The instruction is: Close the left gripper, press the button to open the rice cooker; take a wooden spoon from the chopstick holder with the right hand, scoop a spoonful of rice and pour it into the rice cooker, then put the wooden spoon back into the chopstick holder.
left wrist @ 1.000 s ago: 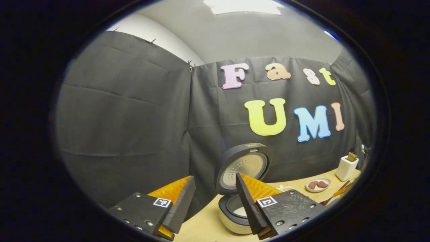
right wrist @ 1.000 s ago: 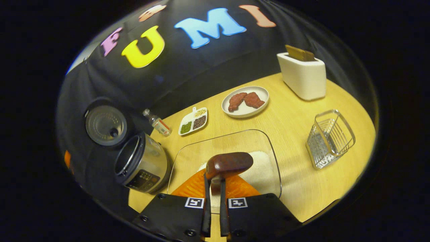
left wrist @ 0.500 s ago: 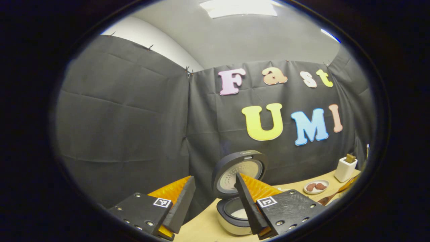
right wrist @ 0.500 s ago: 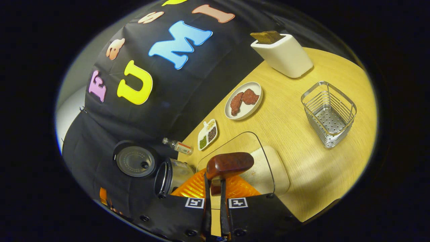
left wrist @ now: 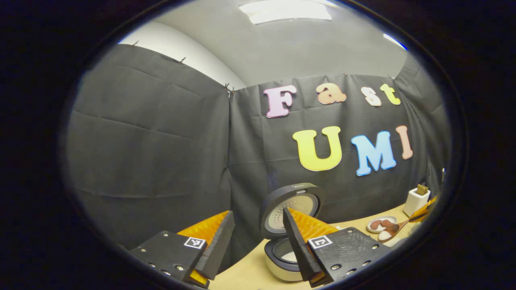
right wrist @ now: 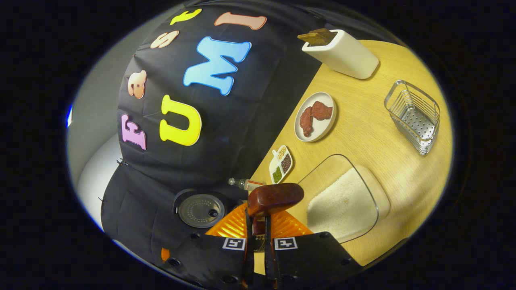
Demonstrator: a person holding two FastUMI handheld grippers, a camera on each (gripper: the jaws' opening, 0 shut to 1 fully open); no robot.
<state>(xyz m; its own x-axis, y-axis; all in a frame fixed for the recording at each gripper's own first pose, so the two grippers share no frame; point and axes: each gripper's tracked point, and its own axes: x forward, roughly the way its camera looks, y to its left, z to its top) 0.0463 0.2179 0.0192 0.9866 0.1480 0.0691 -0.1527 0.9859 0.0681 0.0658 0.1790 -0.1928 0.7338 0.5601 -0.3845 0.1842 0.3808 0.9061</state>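
Two fingers of the right gripper (right wrist: 255,241) are clamped on the handle of a wooden spoon (right wrist: 275,197), held above a glass tray of rice (right wrist: 342,201) on the bench (right wrist: 387,133). Left gripper (left wrist: 256,237) fingers stand wide apart, holding nothing, near the rice cooker (left wrist: 282,257), whose lid (left wrist: 291,207) is raised. Far right on the bench sits a wire chopstick holder (right wrist: 415,117), beyond a plate (right wrist: 316,119).
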